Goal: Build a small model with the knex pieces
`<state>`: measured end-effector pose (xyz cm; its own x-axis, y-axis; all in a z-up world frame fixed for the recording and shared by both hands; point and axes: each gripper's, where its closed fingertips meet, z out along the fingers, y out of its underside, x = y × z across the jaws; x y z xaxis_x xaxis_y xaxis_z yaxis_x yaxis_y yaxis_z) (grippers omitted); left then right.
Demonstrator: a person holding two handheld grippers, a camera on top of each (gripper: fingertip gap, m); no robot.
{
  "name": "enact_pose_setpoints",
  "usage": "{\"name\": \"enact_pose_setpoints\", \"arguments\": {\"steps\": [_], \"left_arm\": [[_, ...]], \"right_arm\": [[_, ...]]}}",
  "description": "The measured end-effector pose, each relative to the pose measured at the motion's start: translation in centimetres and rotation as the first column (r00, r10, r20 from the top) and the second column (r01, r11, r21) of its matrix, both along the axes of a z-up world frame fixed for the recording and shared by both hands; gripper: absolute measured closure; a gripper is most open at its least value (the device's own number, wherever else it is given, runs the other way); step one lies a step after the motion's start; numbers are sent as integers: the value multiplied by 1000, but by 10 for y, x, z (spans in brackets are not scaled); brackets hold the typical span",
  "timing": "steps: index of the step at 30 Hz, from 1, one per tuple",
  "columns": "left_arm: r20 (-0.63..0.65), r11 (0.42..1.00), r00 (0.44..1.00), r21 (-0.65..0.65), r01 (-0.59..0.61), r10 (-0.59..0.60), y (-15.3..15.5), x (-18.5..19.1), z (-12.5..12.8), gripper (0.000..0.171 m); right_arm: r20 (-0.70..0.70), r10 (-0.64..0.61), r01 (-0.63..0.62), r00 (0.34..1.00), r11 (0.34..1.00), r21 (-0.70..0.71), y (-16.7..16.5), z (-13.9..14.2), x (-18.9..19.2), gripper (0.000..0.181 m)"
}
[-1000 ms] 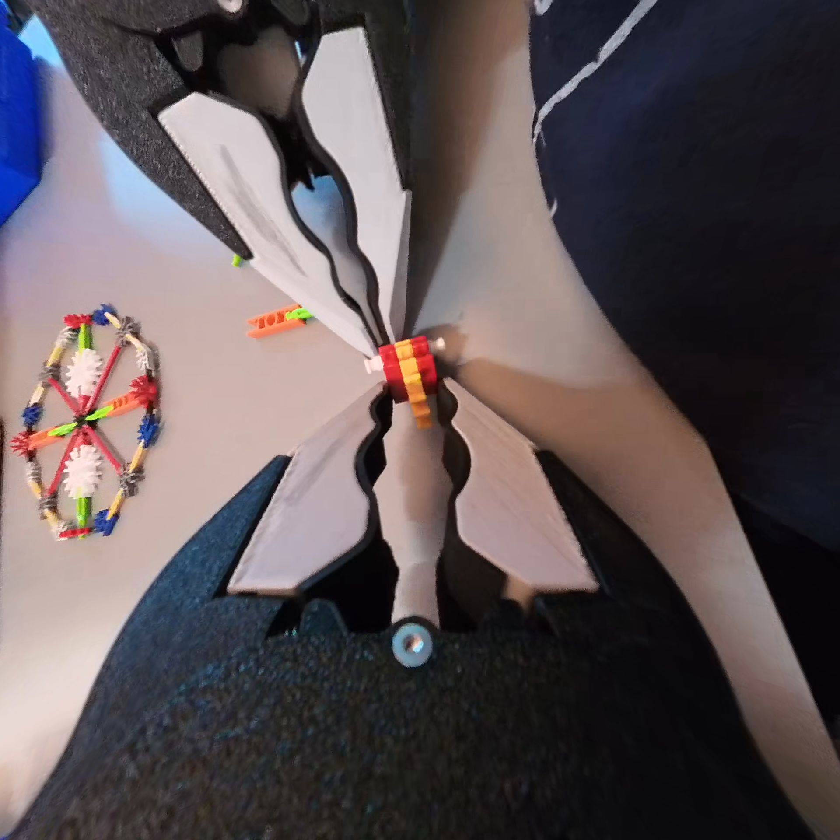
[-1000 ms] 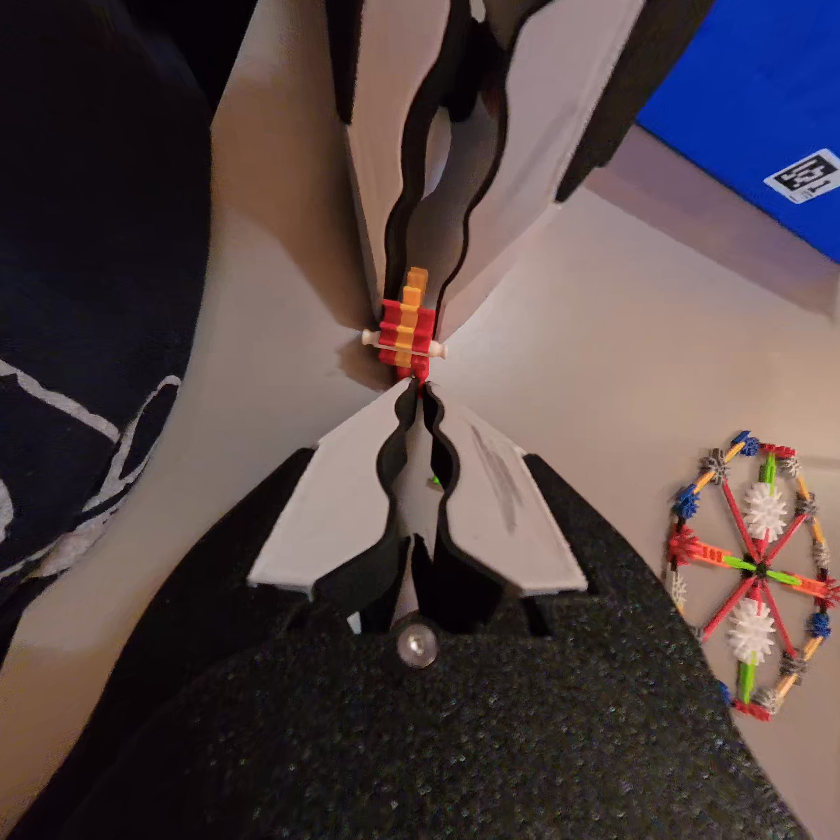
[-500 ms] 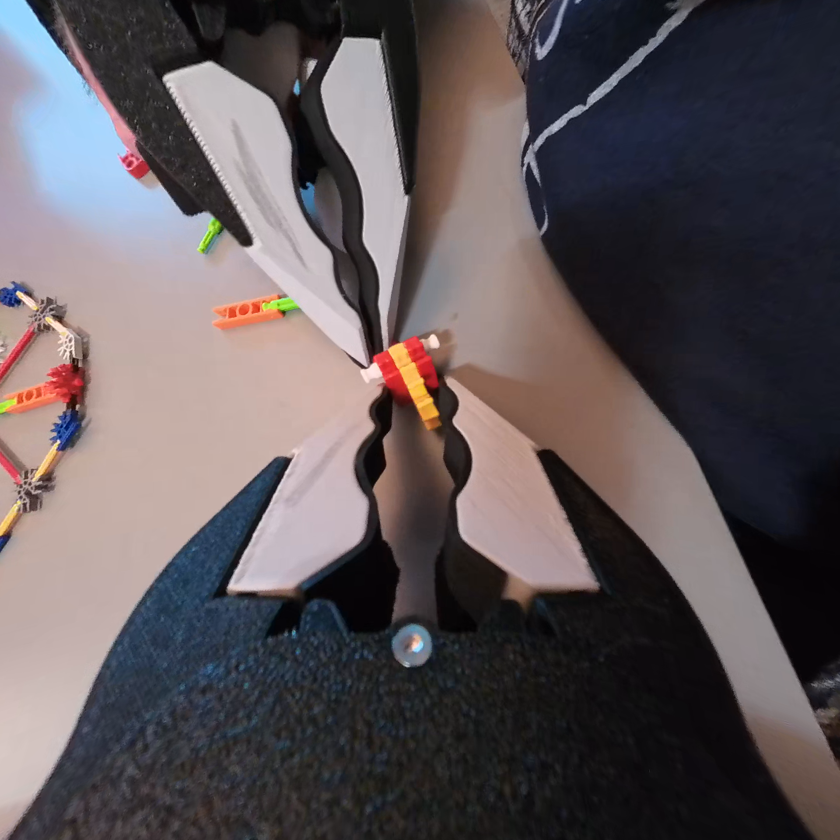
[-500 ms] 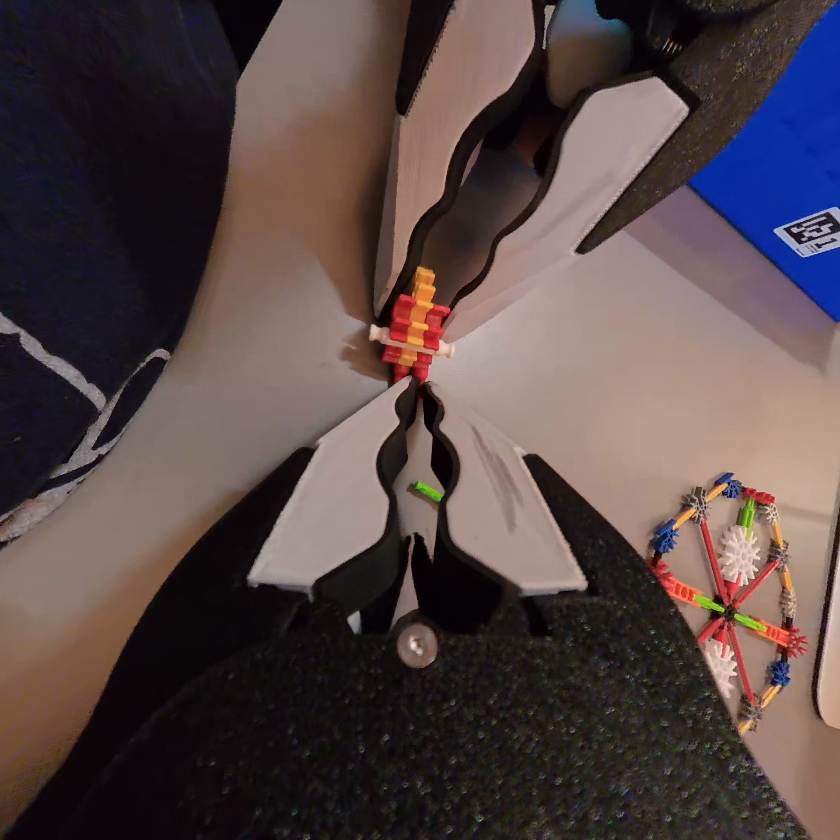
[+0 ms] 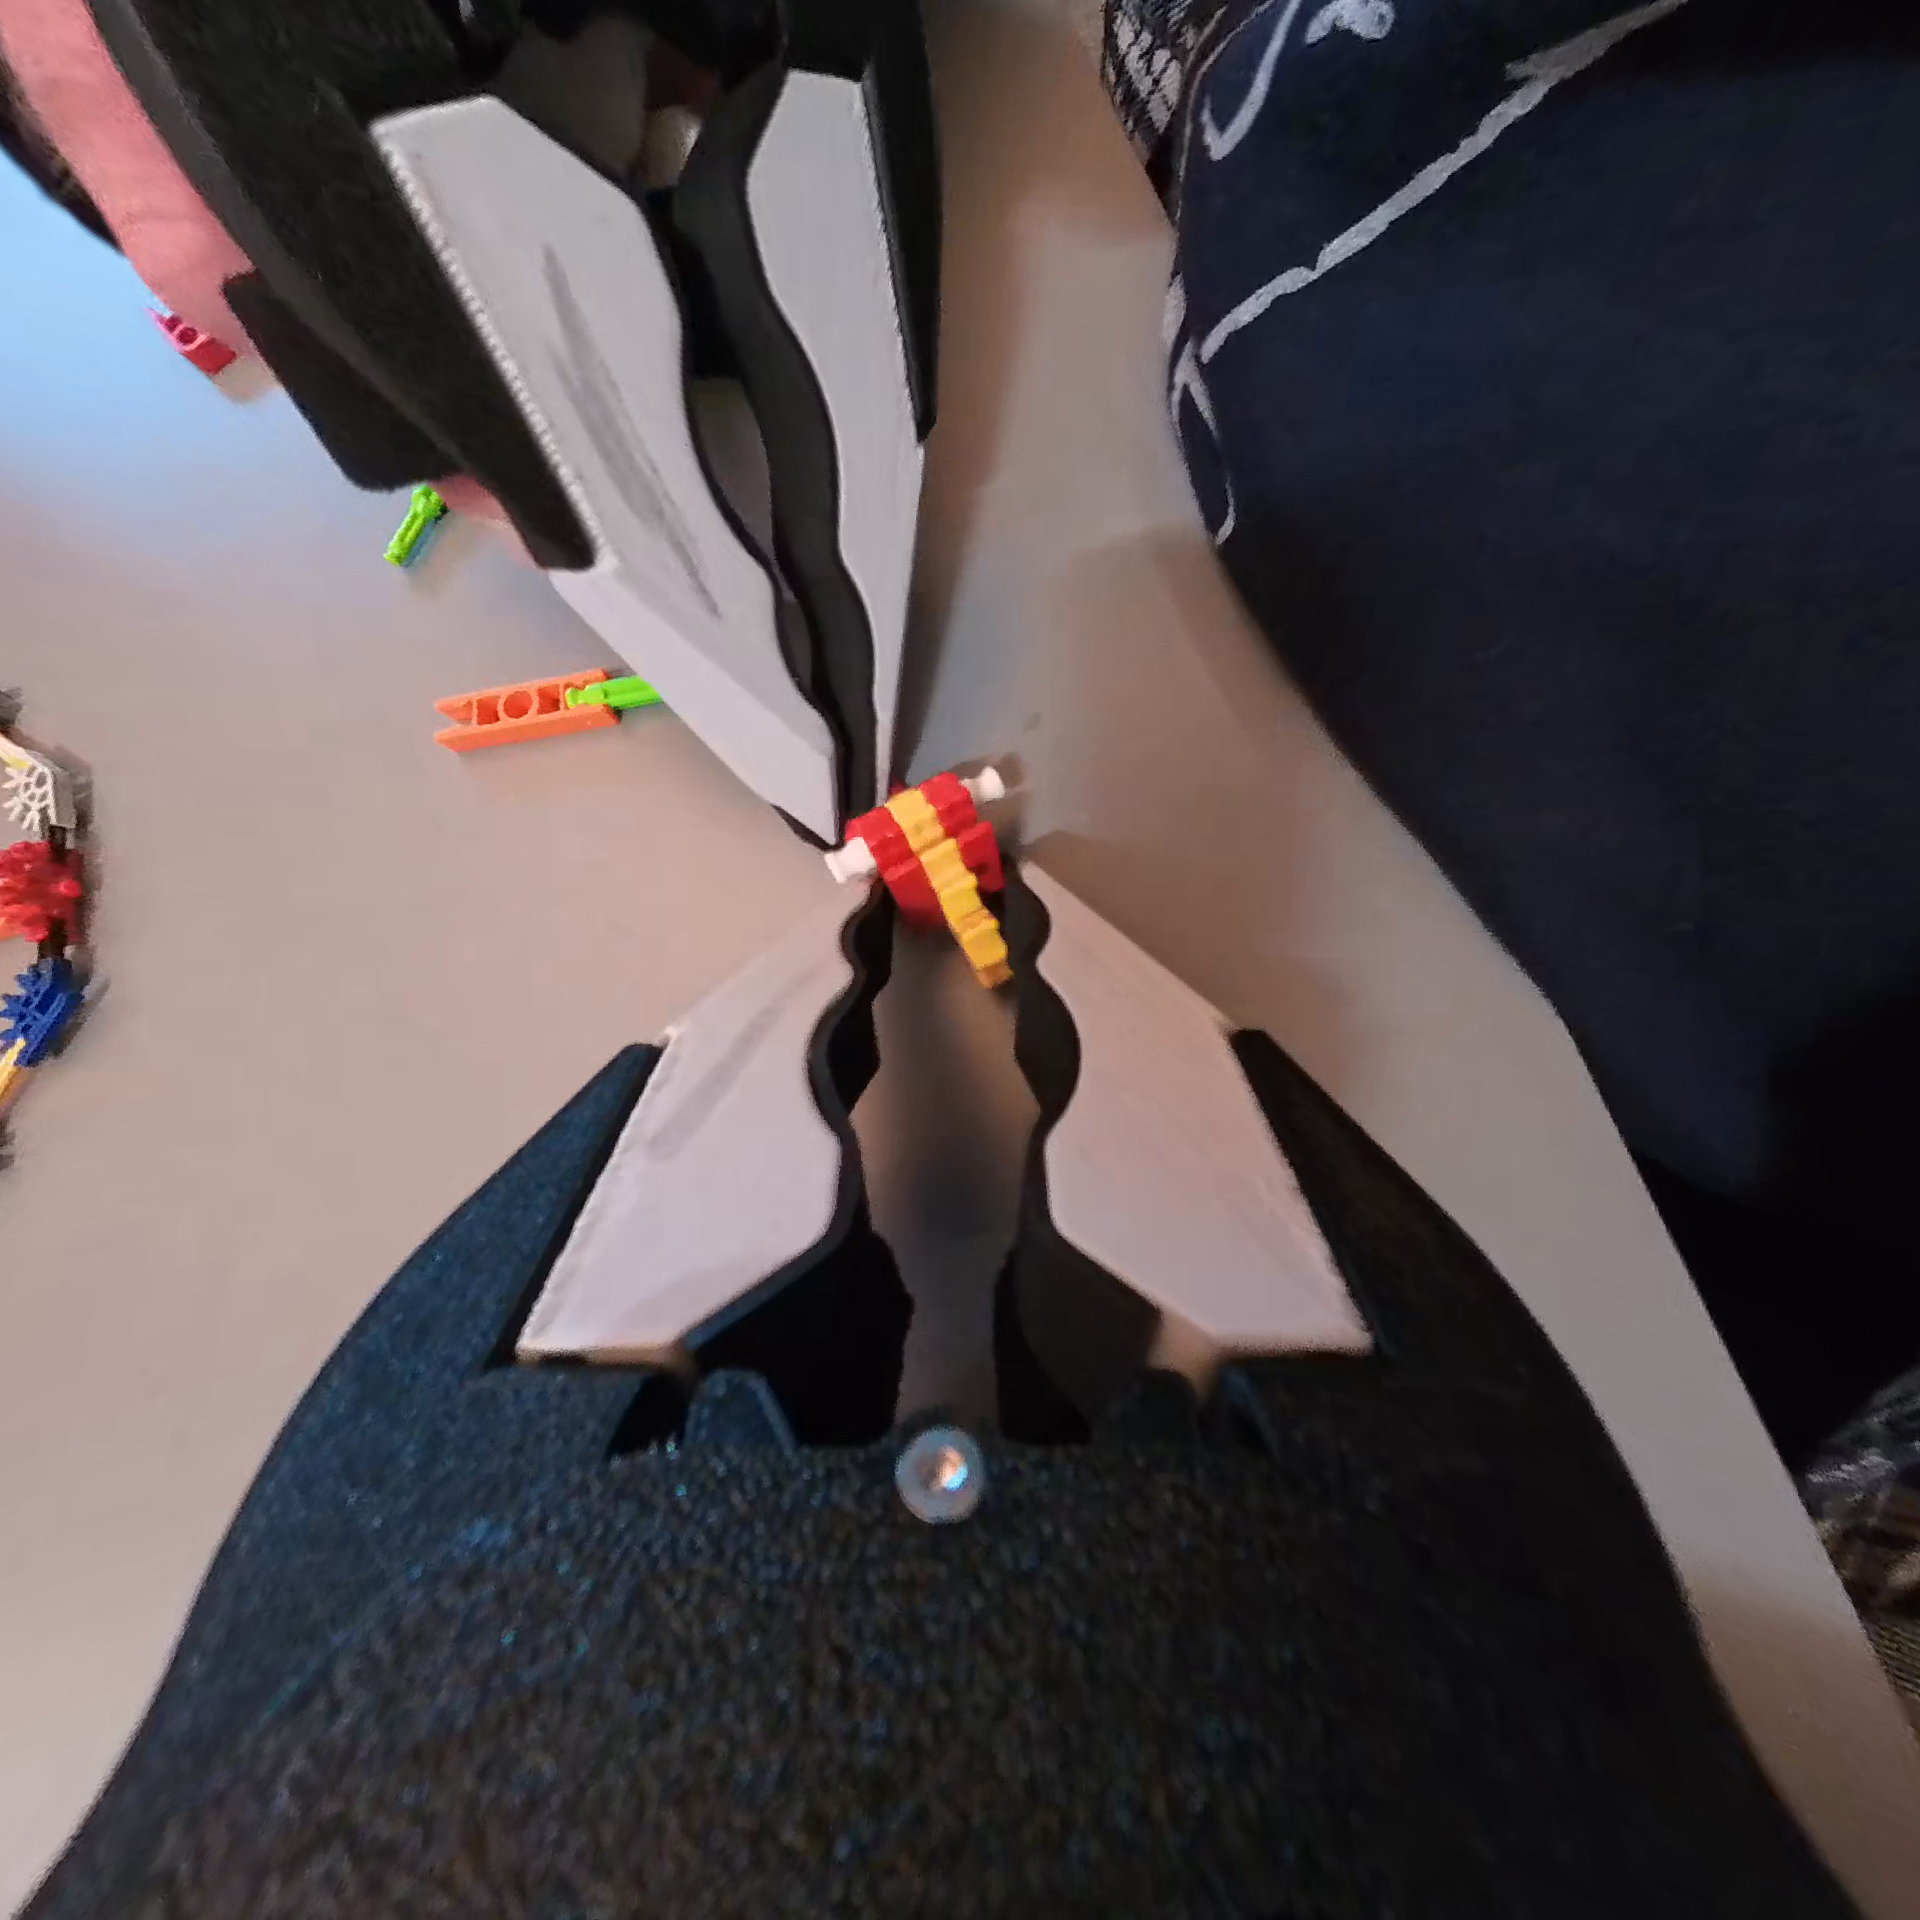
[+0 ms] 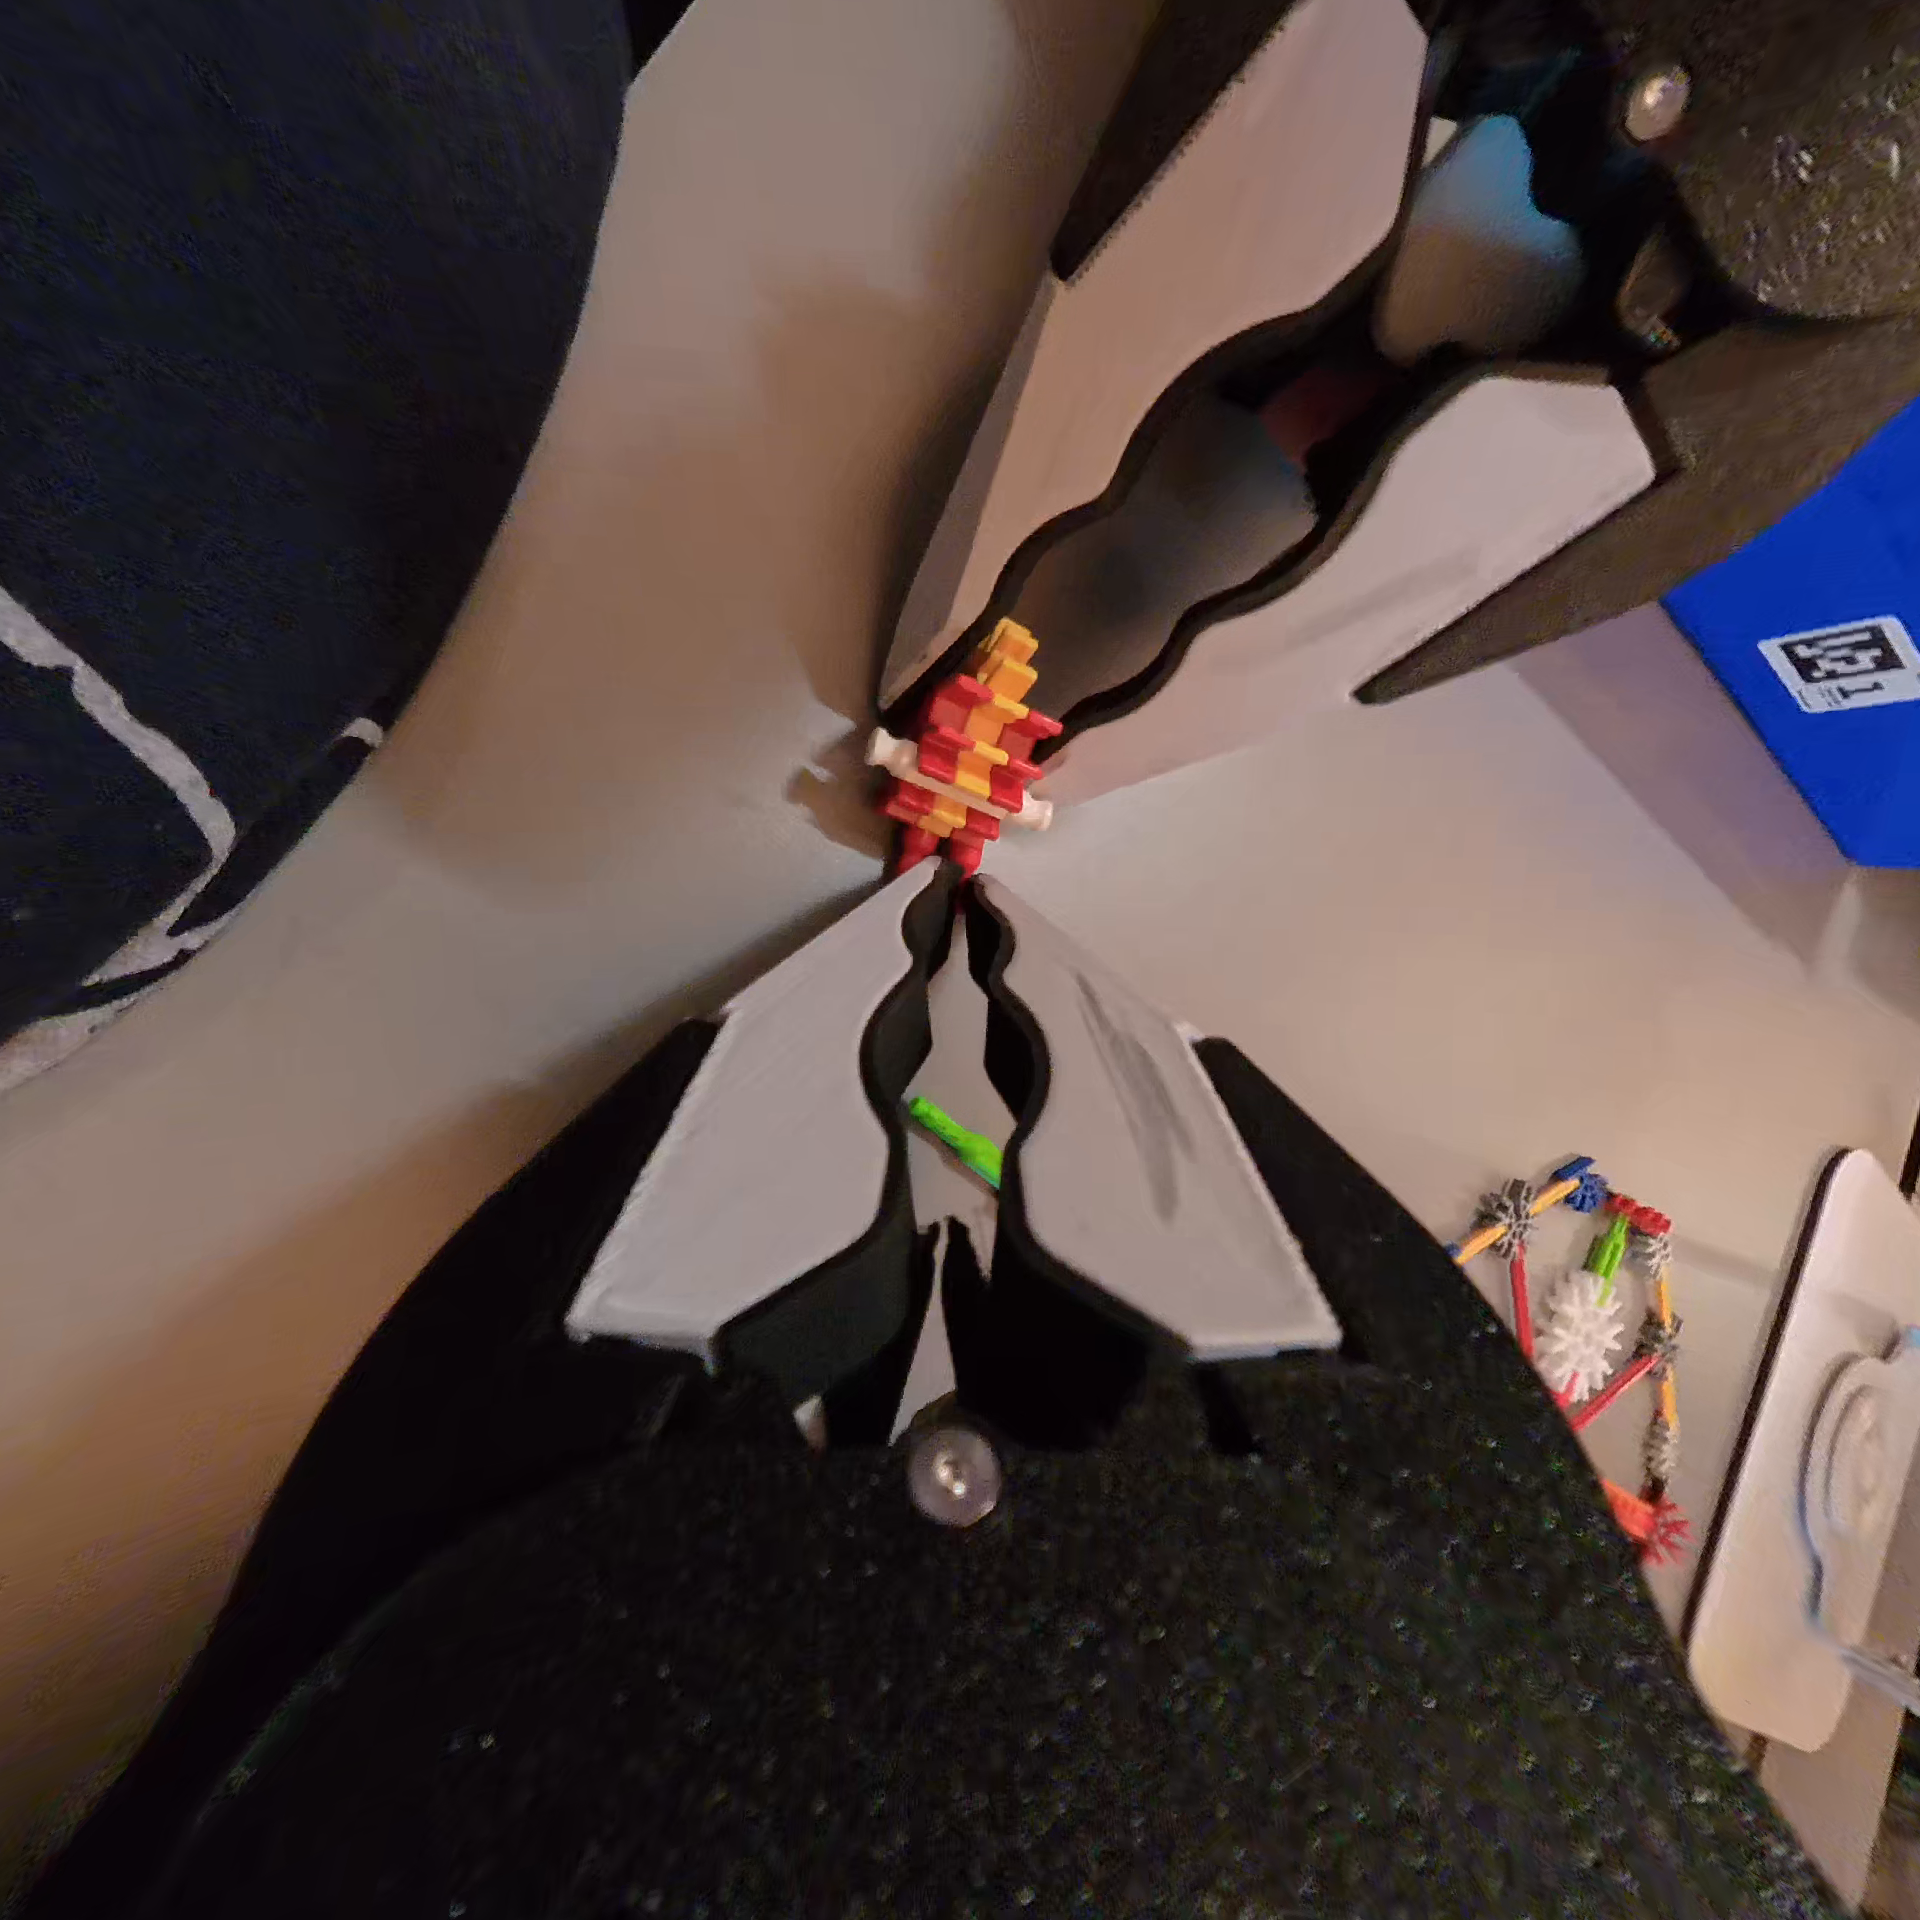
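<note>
Tools are meeting tip to tip above the table (image 5: 312,935); we are pinching the small red-and-yellow connector stack (image 5: 928,860) with the left tool (image 5: 940,920), jaws narrowed onto it, while the right tool (image 6: 951,883), nearly closed, is gripping its opposite red end, steadying it; an orange rod (image 5: 520,709) and spoked wheel (image 6: 1579,1340) are lying well aside.

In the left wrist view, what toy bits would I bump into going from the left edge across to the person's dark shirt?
Colourful wheel model → small green rod → orange piece with a green tip → red and yellow cluster, pinched by the left claw and the right claw → dark shirt.
</note>
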<state>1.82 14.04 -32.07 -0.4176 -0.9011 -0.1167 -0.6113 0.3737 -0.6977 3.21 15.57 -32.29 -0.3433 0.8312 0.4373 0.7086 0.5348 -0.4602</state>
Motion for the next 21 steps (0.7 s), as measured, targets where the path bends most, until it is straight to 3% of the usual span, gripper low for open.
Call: {"name": "enact_pose_setpoints", "arguments": {"steps": [7,15,18,21], "left_arm": [[-18,999,1000,-37,15,-16,1,2,-1,153],[-38,996,999,-89,23,-27,3,4,-1,152],[-40,998,999,-50,-26,24,6,5,-2,151],[-12,989,989,-13,-146,146,8,4,1,147]], "right_arm": [[9,40,-40,999,999,6,1,0,0,181],[1,51,-50,999,995,-86,1,0,1,181],[-20,-6,3,1000,990,-142,2,0,2,181],[-34,-66,59,997,984,-170,3,0,2,181]]}}
